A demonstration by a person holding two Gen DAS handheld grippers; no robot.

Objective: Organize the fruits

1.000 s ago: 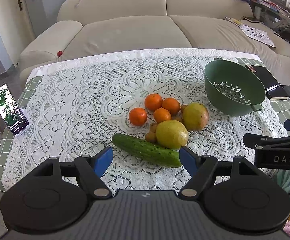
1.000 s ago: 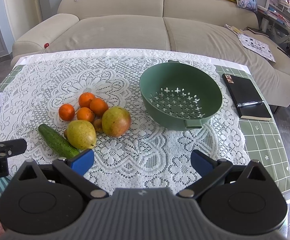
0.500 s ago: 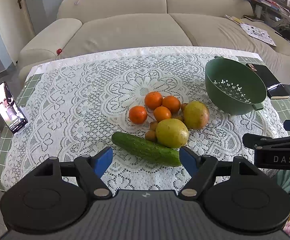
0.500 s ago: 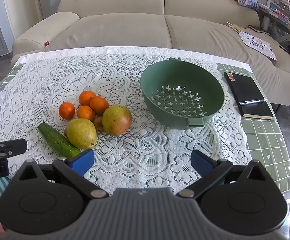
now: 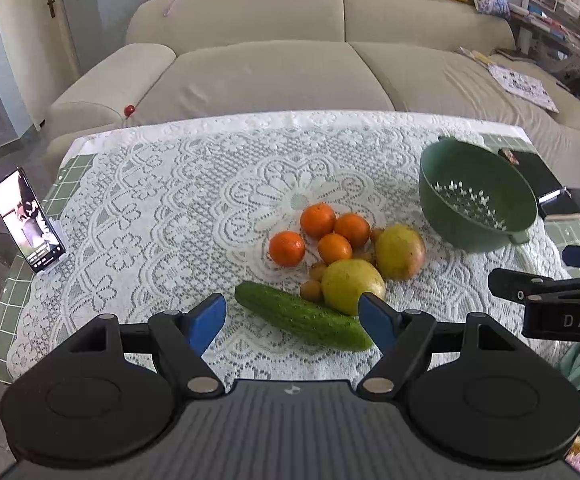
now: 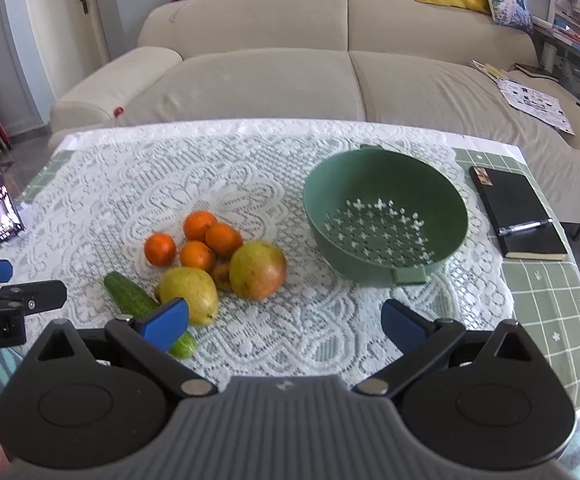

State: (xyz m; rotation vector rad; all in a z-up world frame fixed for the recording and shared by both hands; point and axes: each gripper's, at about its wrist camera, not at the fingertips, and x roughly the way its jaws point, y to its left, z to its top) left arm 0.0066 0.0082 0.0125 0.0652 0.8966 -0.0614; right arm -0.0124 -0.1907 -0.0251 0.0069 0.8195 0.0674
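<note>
Fruit lies piled mid-table on the lace cloth: several oranges (image 5: 318,221) (image 6: 199,225), a yellow-green pear (image 5: 352,286) (image 6: 188,294), a mango (image 5: 400,252) (image 6: 257,270), small brown fruits (image 5: 311,290) and a cucumber (image 5: 302,316) (image 6: 130,300). An empty green colander (image 5: 476,200) (image 6: 386,216) stands to their right. My left gripper (image 5: 292,322) is open, hovering just short of the cucumber. My right gripper (image 6: 286,322) is open above bare cloth, in front of the mango and colander. Each gripper shows at the edge of the other's view.
A black notebook with a pen (image 6: 518,216) lies right of the colander. A phone on a stand (image 5: 28,220) is at the table's left edge. A beige sofa (image 5: 274,64) runs behind the table, with papers (image 6: 538,104) on its right seat.
Both grippers have drawn back and tilted slightly, so the fruit and colander sit lower and a little farther off in both views. Nothing on the table moved.
</note>
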